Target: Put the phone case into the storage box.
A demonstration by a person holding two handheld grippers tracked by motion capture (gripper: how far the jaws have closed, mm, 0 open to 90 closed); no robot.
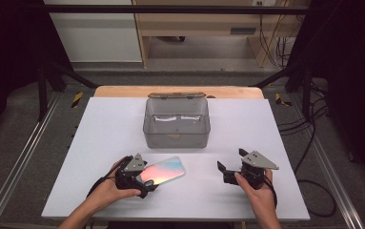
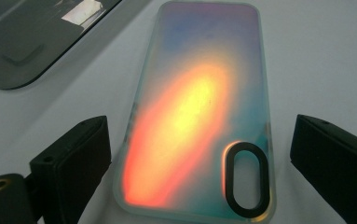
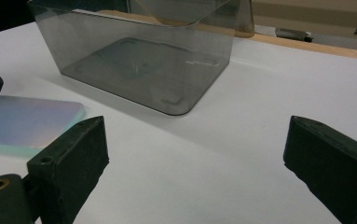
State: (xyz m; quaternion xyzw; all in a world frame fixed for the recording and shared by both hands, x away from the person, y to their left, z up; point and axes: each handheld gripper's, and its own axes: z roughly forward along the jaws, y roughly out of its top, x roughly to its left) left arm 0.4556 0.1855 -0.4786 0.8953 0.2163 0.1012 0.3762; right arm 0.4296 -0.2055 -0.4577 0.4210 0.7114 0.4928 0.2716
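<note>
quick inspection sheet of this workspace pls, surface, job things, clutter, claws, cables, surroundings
surface: white table top, wooden edge at the far side
job's things: iridescent phone case lying flat; smoky clear bin beyond it, lid open
clutter: nothing seen
claws: left claw open, jaws either side of the case, small gaps showing; right claw open over bare table
cables: black cable trails off the right side; more by the far wall
surroundings: dark frame rails, grey floor, wooden furniture behind
</note>
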